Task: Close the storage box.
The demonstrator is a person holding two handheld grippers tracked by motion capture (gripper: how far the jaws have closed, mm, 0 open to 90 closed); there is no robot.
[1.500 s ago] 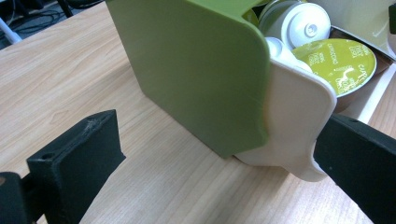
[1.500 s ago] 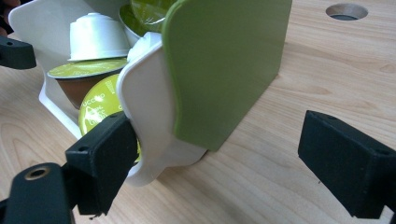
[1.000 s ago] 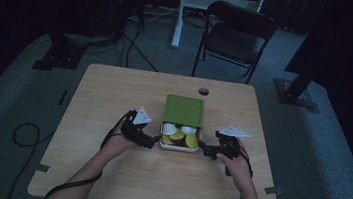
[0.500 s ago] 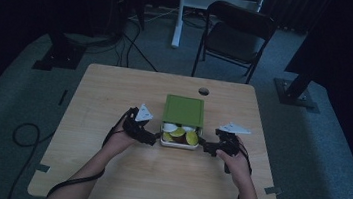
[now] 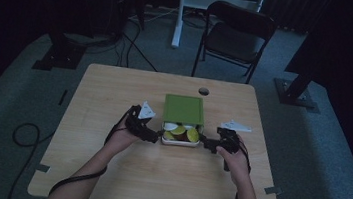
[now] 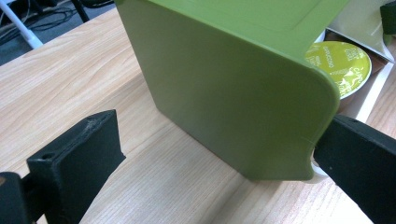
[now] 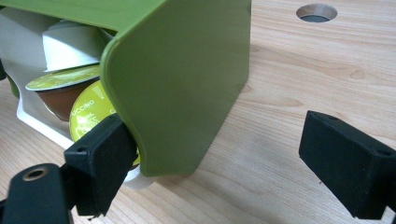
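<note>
Both grippers, left (image 5: 152,136) and right (image 5: 207,144), gape wide at nine and three o'clock of the mid-table green box (image 5: 183,111), one jaw each touching its near corners; seemingly bracing it over the capsule tray (image 5: 177,142).

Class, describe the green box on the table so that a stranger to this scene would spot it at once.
Start at the wooden table. Near its middle, between the left claw and the right claw, sits the green box. It is the one bright green thing there, a square sleeve half slid off a white tray of yellow-lidded coffee capsules.
</note>
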